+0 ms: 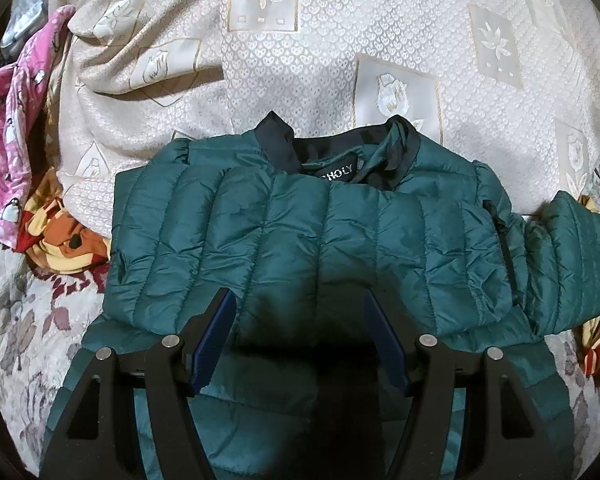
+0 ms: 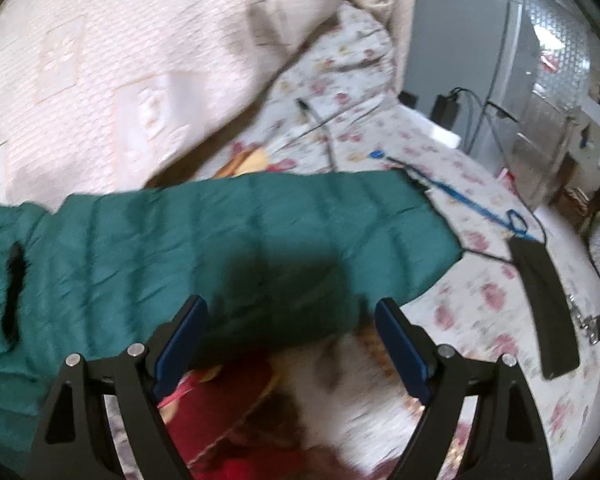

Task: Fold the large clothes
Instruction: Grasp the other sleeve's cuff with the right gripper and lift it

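The green puffer jacket (image 1: 300, 232) lies partly folded on the bed (image 1: 16, 320), right sleeve (image 2: 260, 232) still extended; left tongs (image 1: 300, 312) and right tongs (image 2: 292, 320) hover wide open, empty.

We record both black two-finger grippers, left (image 1: 300, 320) and right (image 2: 292, 328), jaws spread wide, blue-padded fingers gripping nothing.

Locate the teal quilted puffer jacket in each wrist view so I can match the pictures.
Left wrist: teal quilted puffer jacket fills the centre, black collar at top, open left gripper above it.
Right wrist: its outstretched sleeve crosses mid-frame, ahead of the open right gripper.
Shared landmark: cream embossed bedspread behind.
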`<state>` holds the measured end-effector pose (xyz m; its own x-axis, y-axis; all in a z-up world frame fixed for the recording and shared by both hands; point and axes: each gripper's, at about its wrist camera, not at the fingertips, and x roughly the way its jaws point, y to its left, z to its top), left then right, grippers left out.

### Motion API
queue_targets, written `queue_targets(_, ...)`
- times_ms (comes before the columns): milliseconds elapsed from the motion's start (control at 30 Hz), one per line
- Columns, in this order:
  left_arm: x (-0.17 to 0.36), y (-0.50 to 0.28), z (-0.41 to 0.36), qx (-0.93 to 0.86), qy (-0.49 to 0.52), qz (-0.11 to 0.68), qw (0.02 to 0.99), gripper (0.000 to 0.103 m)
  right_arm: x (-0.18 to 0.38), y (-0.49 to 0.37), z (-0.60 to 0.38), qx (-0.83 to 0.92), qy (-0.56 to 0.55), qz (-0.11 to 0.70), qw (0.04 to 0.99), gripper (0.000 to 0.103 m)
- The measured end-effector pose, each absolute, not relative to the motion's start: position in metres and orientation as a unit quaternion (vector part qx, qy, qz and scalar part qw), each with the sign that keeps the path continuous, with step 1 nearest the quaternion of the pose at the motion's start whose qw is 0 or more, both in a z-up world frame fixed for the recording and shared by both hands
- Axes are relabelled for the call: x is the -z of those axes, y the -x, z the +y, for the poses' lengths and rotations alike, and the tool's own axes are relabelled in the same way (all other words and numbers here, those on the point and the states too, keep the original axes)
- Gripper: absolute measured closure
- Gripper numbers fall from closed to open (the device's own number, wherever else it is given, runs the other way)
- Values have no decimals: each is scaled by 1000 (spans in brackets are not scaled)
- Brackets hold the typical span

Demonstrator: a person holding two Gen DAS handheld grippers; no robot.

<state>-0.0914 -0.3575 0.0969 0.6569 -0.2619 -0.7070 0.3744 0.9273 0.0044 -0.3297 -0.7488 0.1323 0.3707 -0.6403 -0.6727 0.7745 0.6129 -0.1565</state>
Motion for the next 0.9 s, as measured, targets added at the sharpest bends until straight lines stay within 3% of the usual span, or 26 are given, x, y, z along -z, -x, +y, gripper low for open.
queue_targets(667,-79,77,-348,175,-53,396,900,55,-123,381,-842,481,-250,289,789,14)
queue_targets(900,-78,76,-341,174,-46,401,898,55,-120,358,-854,472,-232,293,799,15)
